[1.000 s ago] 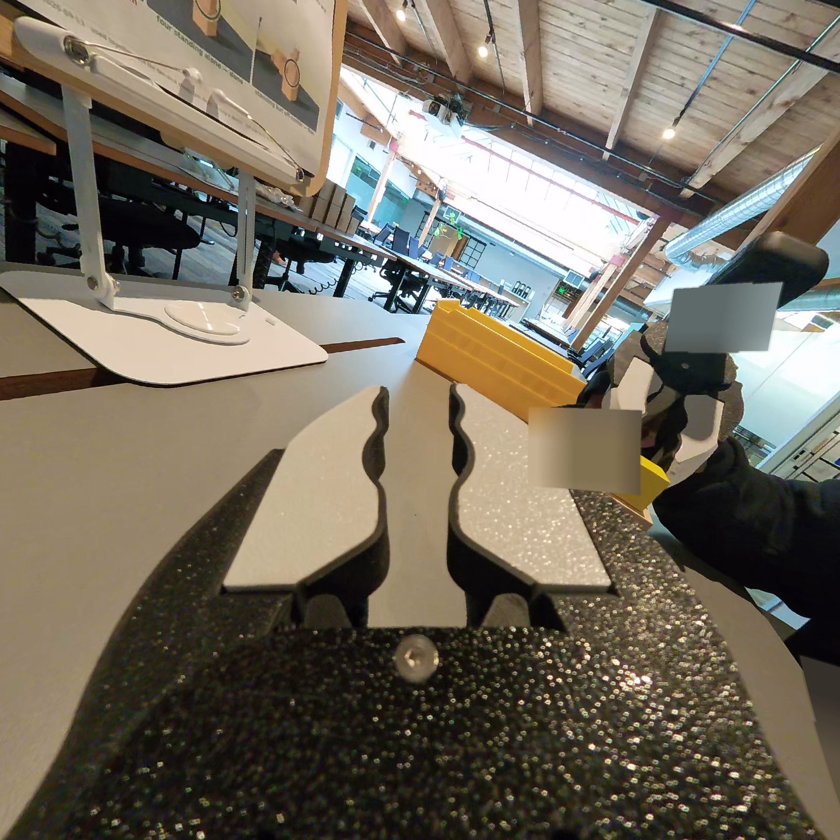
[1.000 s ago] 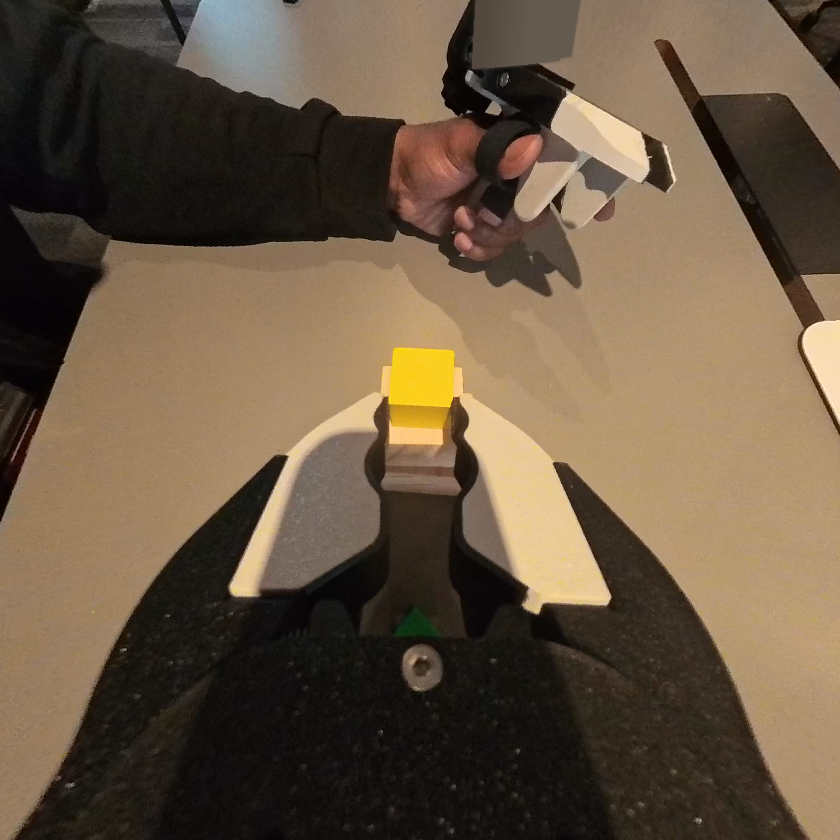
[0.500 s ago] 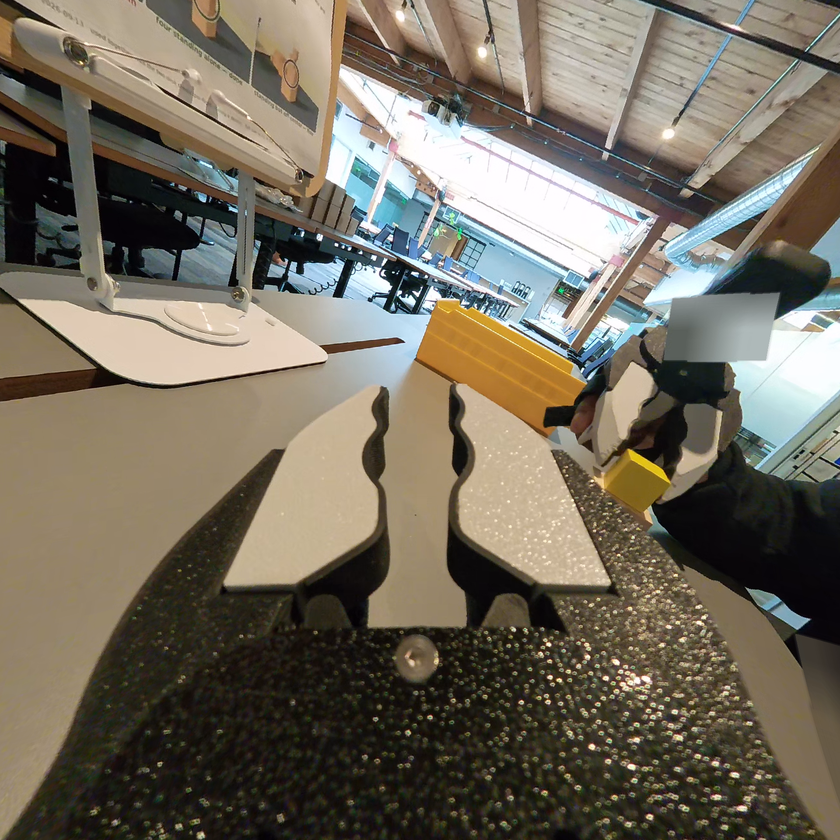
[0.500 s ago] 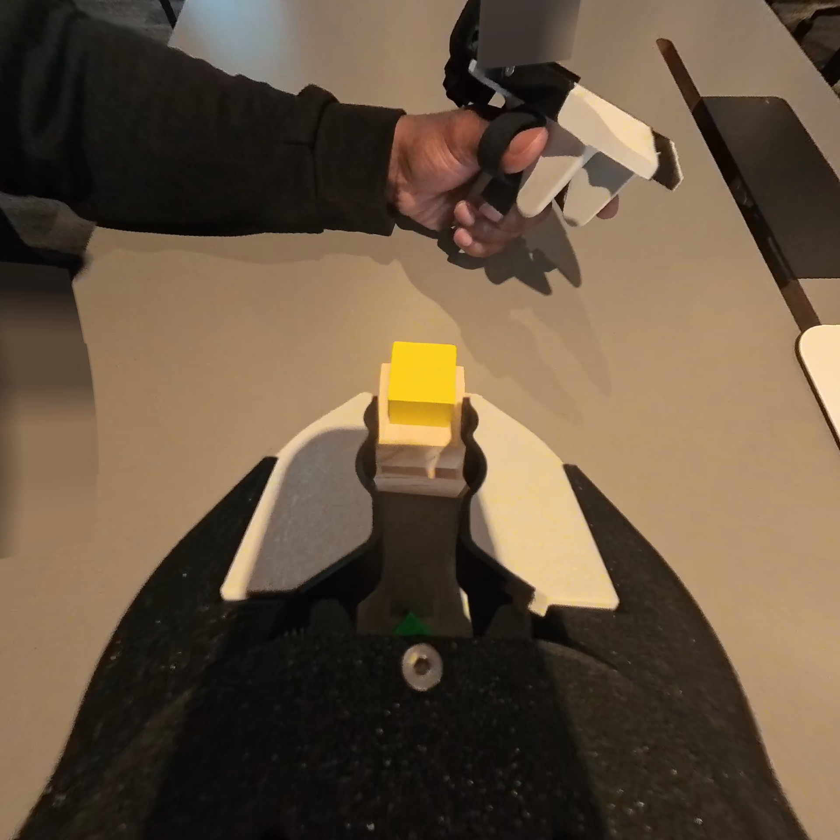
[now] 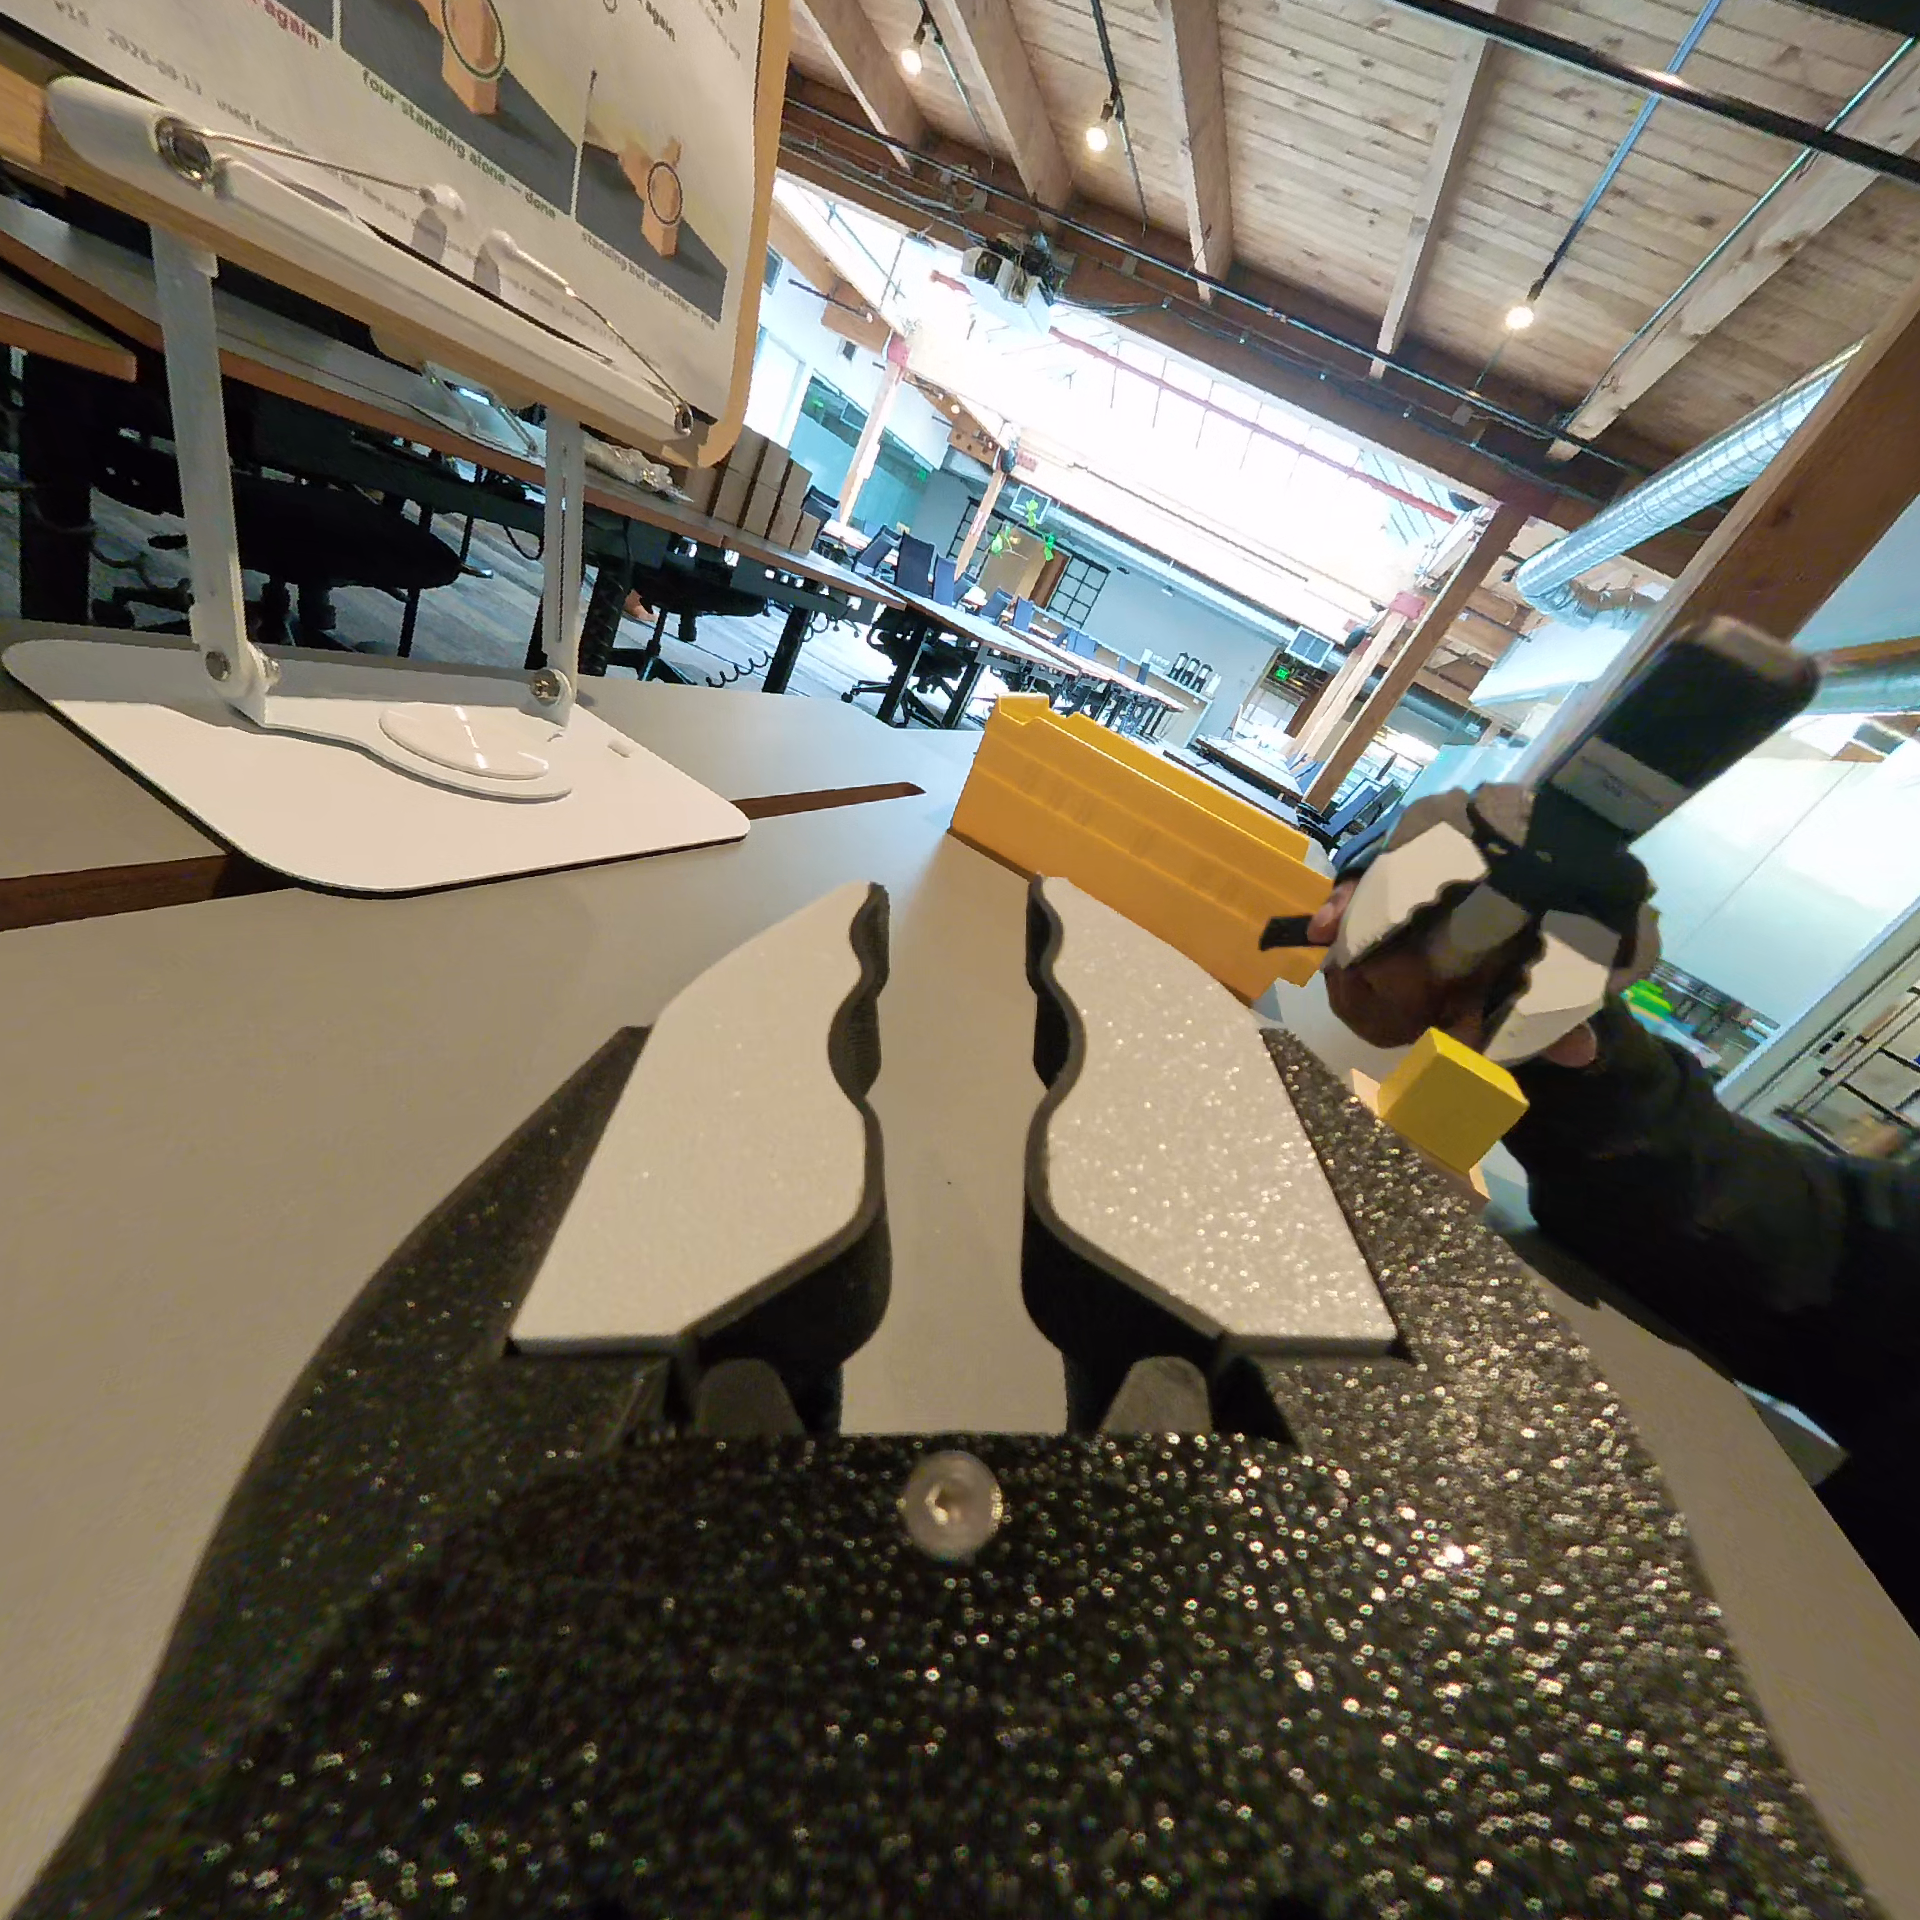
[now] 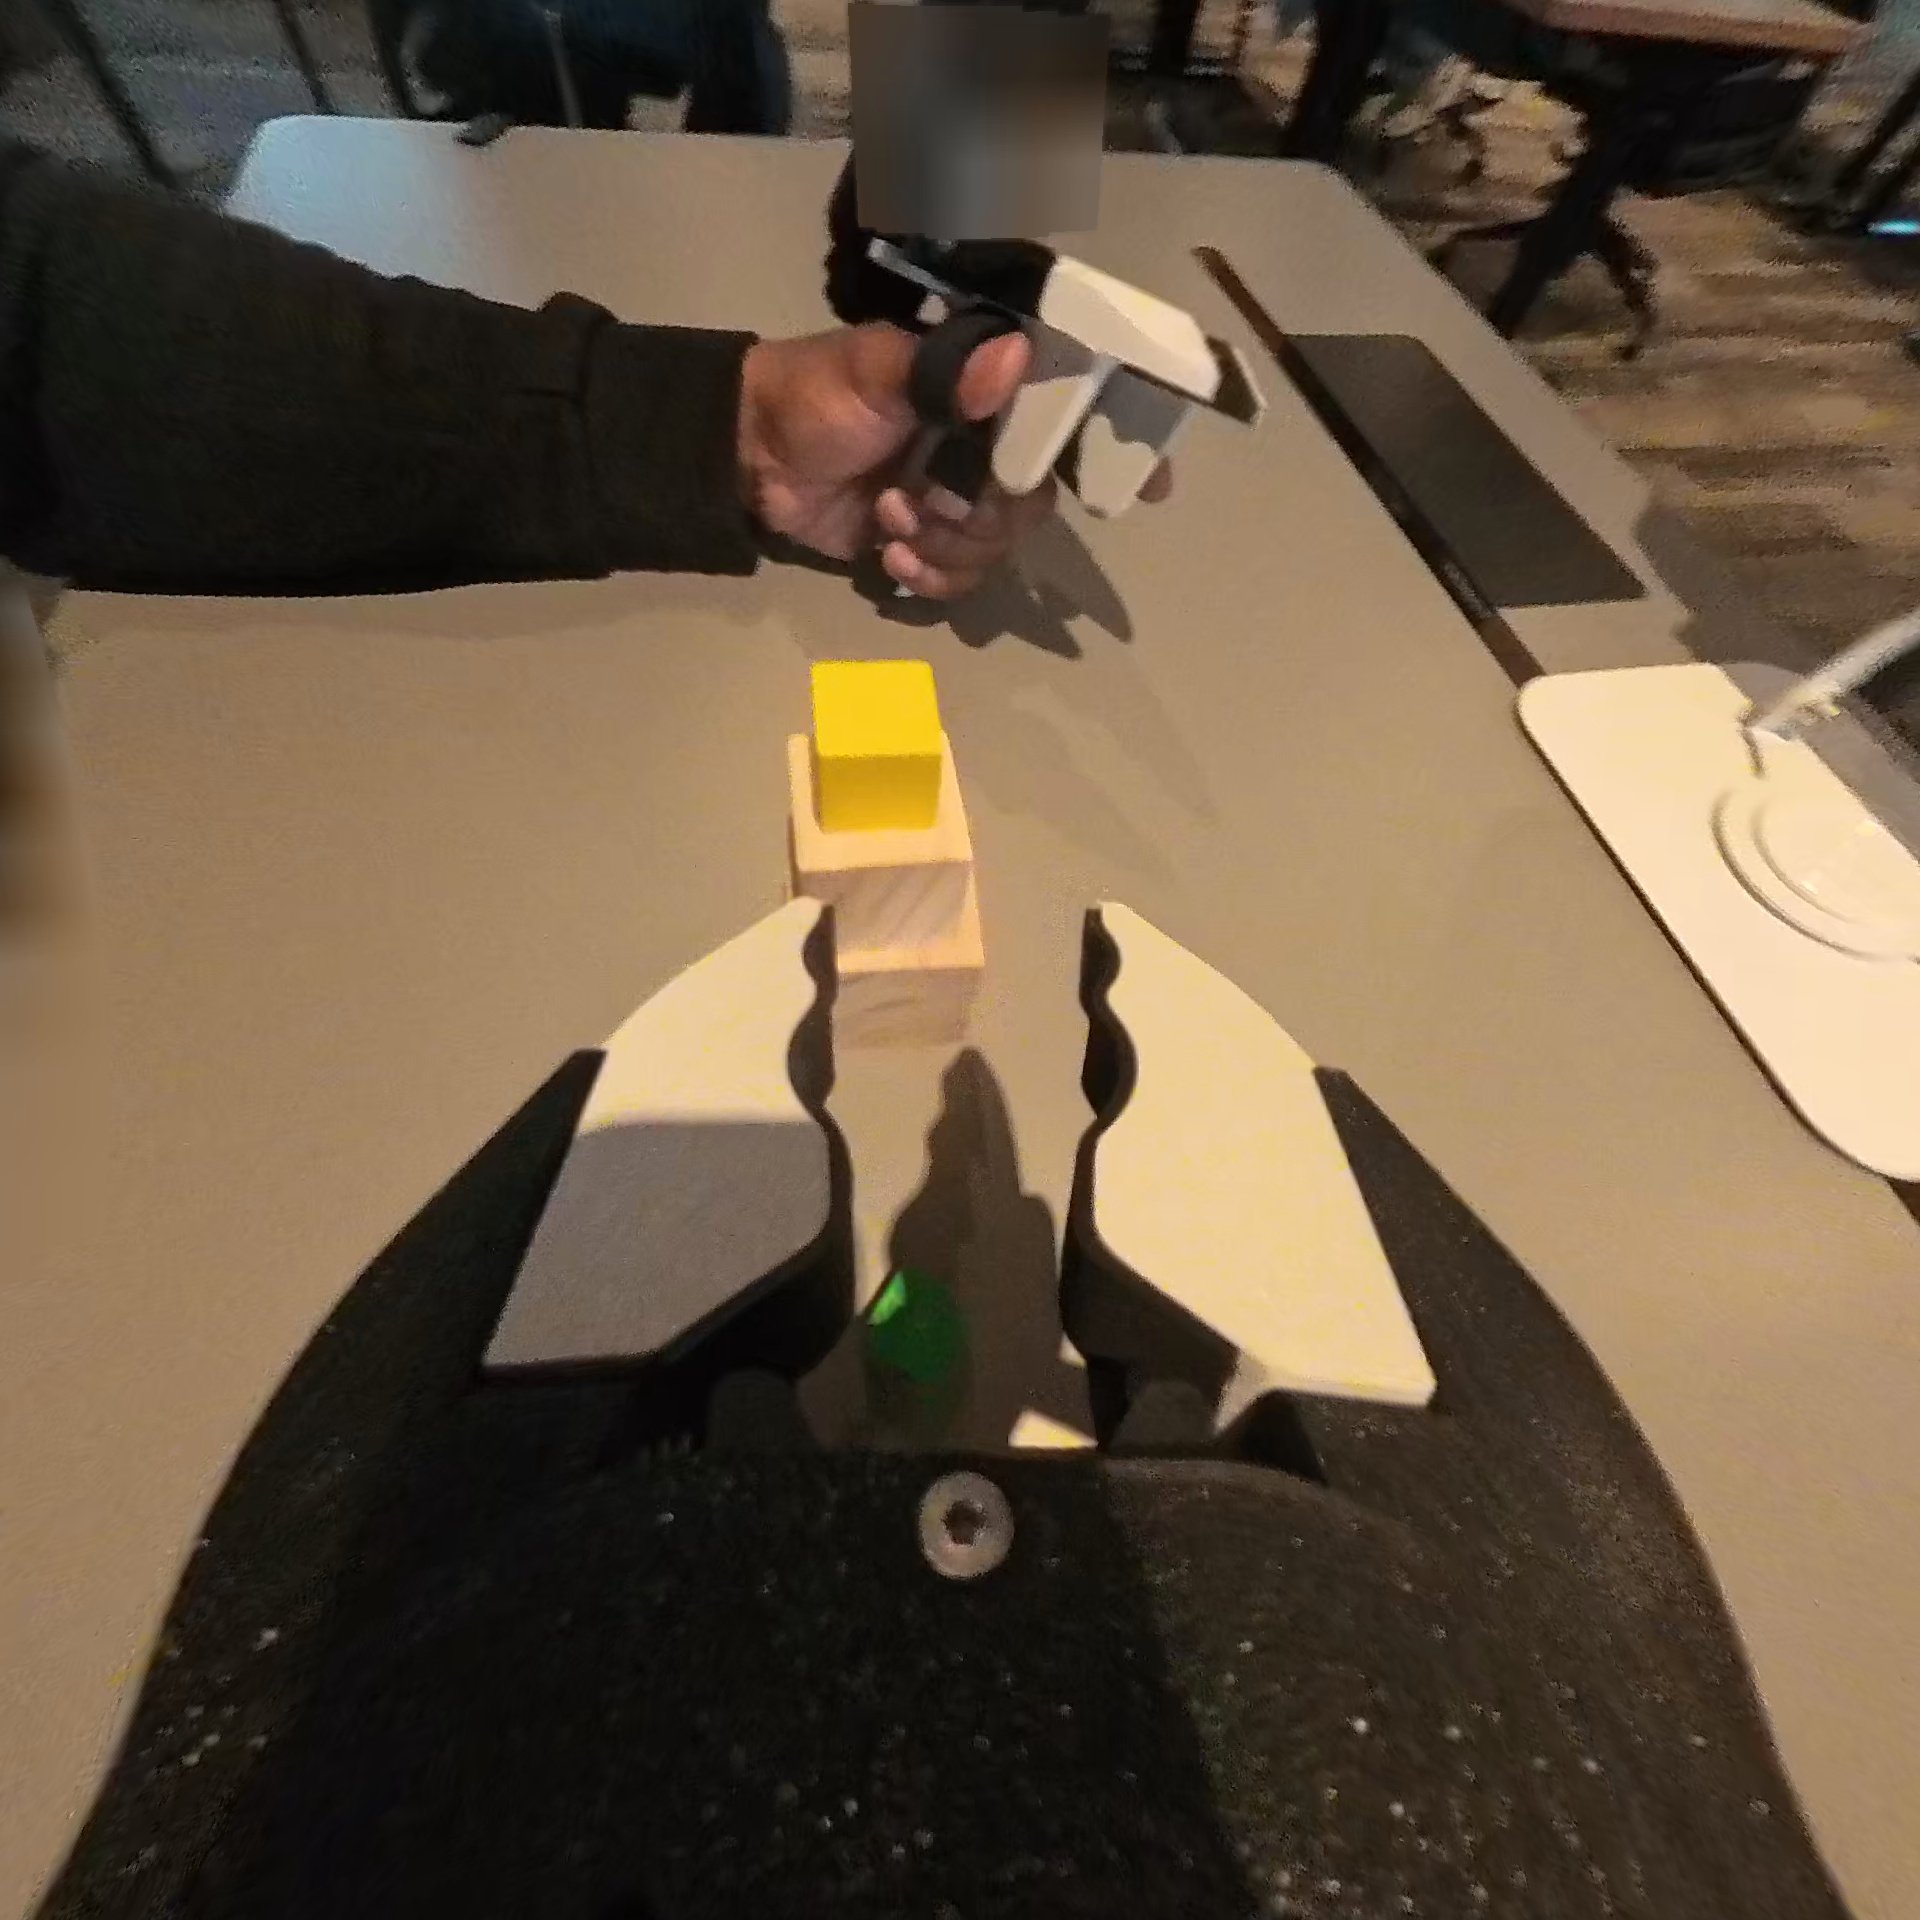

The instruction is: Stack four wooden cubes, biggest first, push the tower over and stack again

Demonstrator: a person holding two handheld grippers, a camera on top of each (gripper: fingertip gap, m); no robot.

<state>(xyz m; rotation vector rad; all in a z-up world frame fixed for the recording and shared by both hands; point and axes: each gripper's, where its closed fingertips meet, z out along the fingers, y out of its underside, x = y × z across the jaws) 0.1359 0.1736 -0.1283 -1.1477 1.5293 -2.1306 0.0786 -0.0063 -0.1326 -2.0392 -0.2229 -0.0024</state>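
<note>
In the right wrist view a yellow cube [image 6: 876, 743] sits on top of a pale wooden cube [image 6: 883, 883], which sits on another wooden cube [image 6: 909, 997], forming a tower on the grey table [image 6: 416, 831]. My right gripper [image 6: 956, 914] is open and empty, just short of the tower, its left fingertip beside the wood. A small green cube [image 6: 914, 1340] lies on the table beneath it. My left gripper [image 5: 956, 904] is empty, its fingers a narrow gap apart, off to the side; it shows in a hand [image 6: 1122, 416]. The left wrist view shows the yellow cube [image 5: 1449, 1101] below the right gripper [image 5: 1455, 935].
A yellow bin [image 5: 1132, 842] stands beyond the left gripper. A white stand base [image 5: 395, 790] holding a board with a sheet [image 5: 468, 156] is at the left; it shows at the right edge of the right wrist view [image 6: 1714, 883]. A dark mat [image 6: 1455, 468] lies beyond. Some 20 cm of space lies between my two pairs of fingers. My right tips are roughly 4 cm from the yellow cube [image 6: 876, 743].
My right gripper has opened, let go of the yellow cube on top of the tower, and pulled back and up. The left gripper has stayed where it was.
</note>
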